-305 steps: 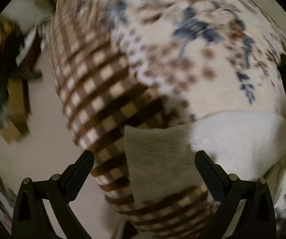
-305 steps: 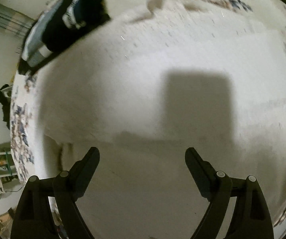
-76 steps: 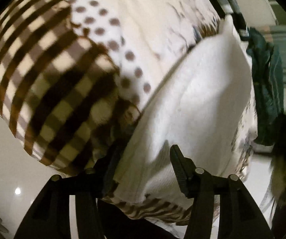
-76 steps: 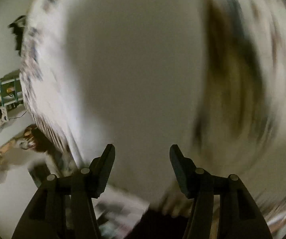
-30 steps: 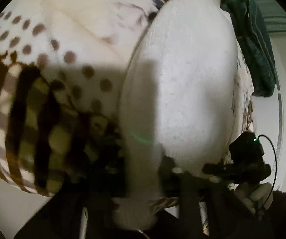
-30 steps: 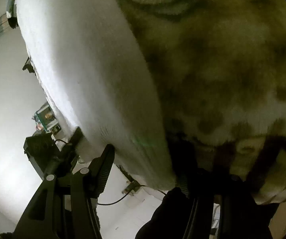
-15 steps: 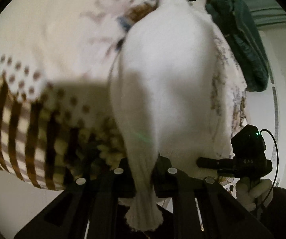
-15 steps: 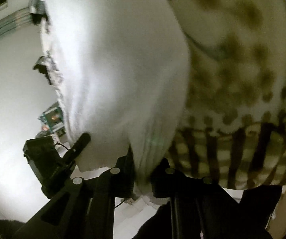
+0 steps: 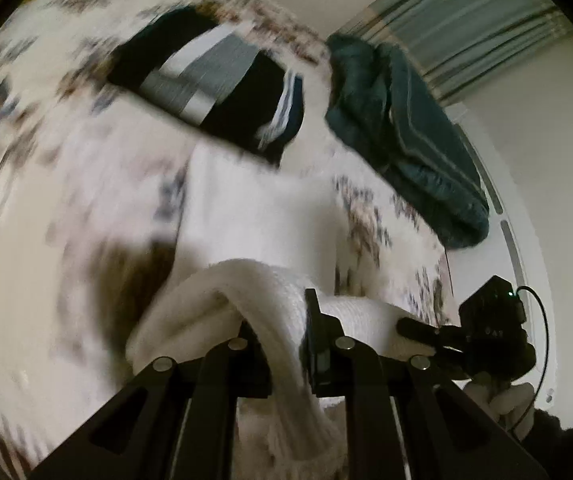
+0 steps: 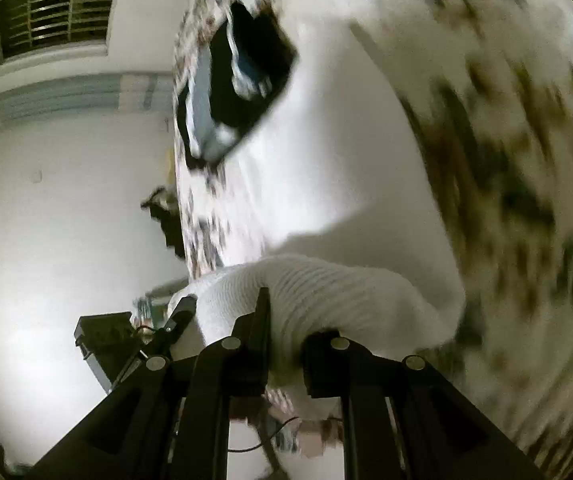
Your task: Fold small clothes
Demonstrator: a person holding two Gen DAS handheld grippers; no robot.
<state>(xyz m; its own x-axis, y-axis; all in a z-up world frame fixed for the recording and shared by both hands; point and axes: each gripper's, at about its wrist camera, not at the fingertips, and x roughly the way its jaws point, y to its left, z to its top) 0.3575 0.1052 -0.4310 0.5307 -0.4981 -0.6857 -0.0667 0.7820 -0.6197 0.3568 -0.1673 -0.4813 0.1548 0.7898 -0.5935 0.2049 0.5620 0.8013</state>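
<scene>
Now both grippers are clamped on the white knit garment [image 9: 270, 292], lifted off the patterned bedspread [image 9: 38, 184].

Left gripper [image 9: 282, 344] jaws are pinched on a bunched edge; right gripper [image 10: 286, 340] jaws are clenched on the ribbed fold [image 10: 326, 284]. Far behind, a folded black-and-grey striped garment [image 9: 214, 76] is seen on the bedspread, a dark teal cloth [image 9: 410, 136] at far right. Heavy blur.

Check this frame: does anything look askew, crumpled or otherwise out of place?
Only one thing: the dark teal garment lies crumpled at the far edge of the patterned bedspread, unlike the flat black-and-grey striped garment. The white knit garment hangs bunched between both grippers, mid-fold.
</scene>
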